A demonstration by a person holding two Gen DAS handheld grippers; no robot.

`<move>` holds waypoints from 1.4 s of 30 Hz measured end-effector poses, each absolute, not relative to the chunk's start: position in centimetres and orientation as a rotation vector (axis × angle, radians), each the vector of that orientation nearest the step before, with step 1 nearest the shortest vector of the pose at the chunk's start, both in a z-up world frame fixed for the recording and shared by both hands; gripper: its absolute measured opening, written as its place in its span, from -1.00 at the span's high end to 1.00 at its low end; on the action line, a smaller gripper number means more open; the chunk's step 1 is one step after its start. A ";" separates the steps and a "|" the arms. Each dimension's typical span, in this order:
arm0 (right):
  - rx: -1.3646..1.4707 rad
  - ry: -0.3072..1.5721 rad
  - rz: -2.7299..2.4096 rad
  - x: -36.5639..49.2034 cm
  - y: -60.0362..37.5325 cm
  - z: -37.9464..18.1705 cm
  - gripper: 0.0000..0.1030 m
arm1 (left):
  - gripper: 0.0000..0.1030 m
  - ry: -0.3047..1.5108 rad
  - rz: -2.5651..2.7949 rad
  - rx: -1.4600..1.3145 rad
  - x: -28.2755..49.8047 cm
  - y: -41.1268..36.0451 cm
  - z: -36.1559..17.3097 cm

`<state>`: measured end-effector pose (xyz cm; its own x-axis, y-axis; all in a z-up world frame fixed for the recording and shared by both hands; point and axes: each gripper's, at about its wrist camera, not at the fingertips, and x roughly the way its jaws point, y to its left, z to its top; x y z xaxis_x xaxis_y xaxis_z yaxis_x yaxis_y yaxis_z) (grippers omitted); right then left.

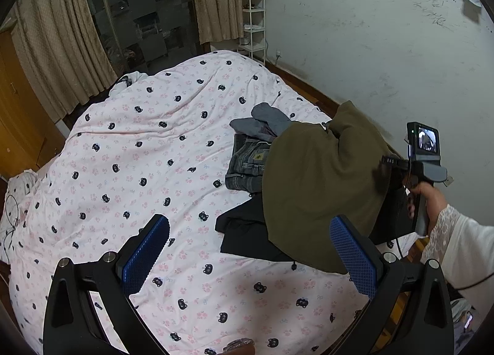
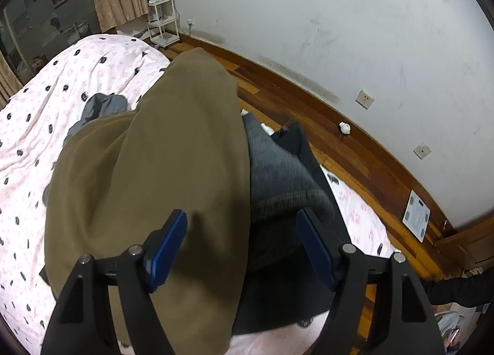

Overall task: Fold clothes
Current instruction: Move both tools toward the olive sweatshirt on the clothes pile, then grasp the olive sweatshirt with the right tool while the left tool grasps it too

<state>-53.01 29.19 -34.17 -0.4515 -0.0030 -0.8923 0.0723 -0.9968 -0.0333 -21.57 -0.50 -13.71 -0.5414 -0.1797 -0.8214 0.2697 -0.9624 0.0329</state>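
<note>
1. Both sets of jaws stand apart and grasp nothing: the left gripper (image 1: 250, 250) hovers over bare bedspread (image 1: 129, 139), while the right gripper (image 2: 242, 244) hangs above the clothes pile with cloth below its pads but none pinched.
2. The olive garment (image 1: 315, 176) lies draped over the heap at the bed's wall side, covering part of the folded jeans (image 1: 247, 163), a grey top (image 1: 265, 120) and black clothing (image 1: 244, 231).
3. Judged from the task, the step in hand is picking up the olive garment for folding.
4. The right gripper would do well to pinch a single edge layer, not the dark knit (image 2: 278, 169) beside it.
5. The left should take a matching edge, then both carry the garment to the open bedspread and spread it flat.
6. Risk: dragging the pile along.
</note>
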 end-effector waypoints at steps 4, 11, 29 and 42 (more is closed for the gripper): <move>1.636 0.109 -2.630 -55.1 28.9 -35.1 -0.47 | -1.00 0.159 -2.545 1.342 -22.0 -0.6 -14.1; 1.672 0.138 -2.582 -57.2 28.2 -37.6 -0.64 | -1.00 0.196 -2.557 1.343 -23.3 -0.7 -15.5; 1.536 0.124 -2.467 -54.1 25.6 -35.3 0.85 | -1.00 0.175 -2.677 1.332 -29.0 -1.3 -23.8; 1.466 0.115 -2.492 -52.7 26.3 -35.0 0.86 | -0.92 0.398 -2.556 1.675 -38.7 -5.1 -41.8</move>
<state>-52.66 26.26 -35.04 -0.4639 -0.1717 -0.8691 0.2509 -0.9663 0.0570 -38.66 -5.10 -41.83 -0.4079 0.0904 -0.9085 0.1903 -0.9648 -0.1815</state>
